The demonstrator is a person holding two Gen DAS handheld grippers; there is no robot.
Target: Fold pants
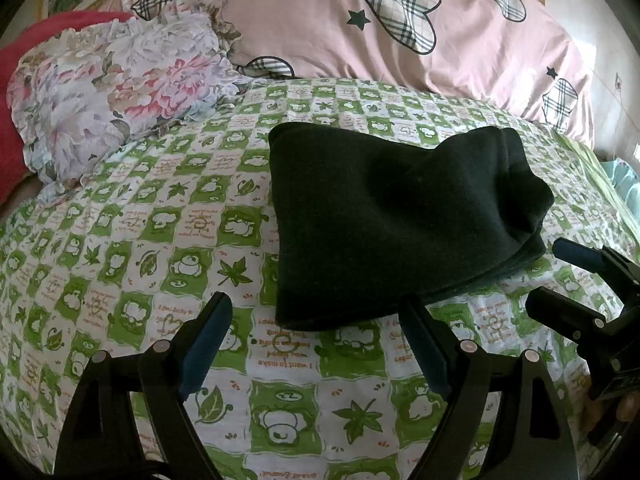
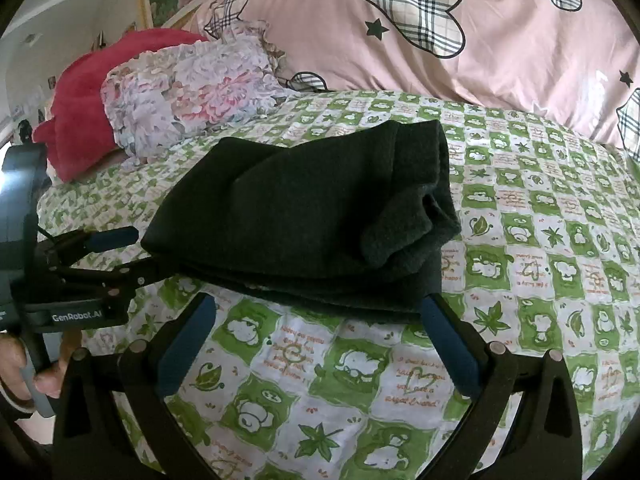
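The dark green pants (image 1: 392, 216) lie folded in a thick bundle on the green-and-white checked bedsheet (image 1: 160, 216); they also show in the right wrist view (image 2: 316, 216). My left gripper (image 1: 316, 316) is open and empty, just short of the bundle's near edge. My right gripper (image 2: 320, 312) is open and empty, its fingertips at the bundle's near edge. The right gripper also shows in the left wrist view (image 1: 560, 276), open, at the bundle's right side. The left gripper shows in the right wrist view (image 2: 132, 248), open, at the bundle's left side.
A floral ruffled pillow (image 1: 116, 92) lies at the back left over a red blanket (image 2: 84, 92). A pink quilt with plaid hearts (image 1: 360, 28) runs along the back. The checked sheet (image 2: 540, 240) stretches around the pants.
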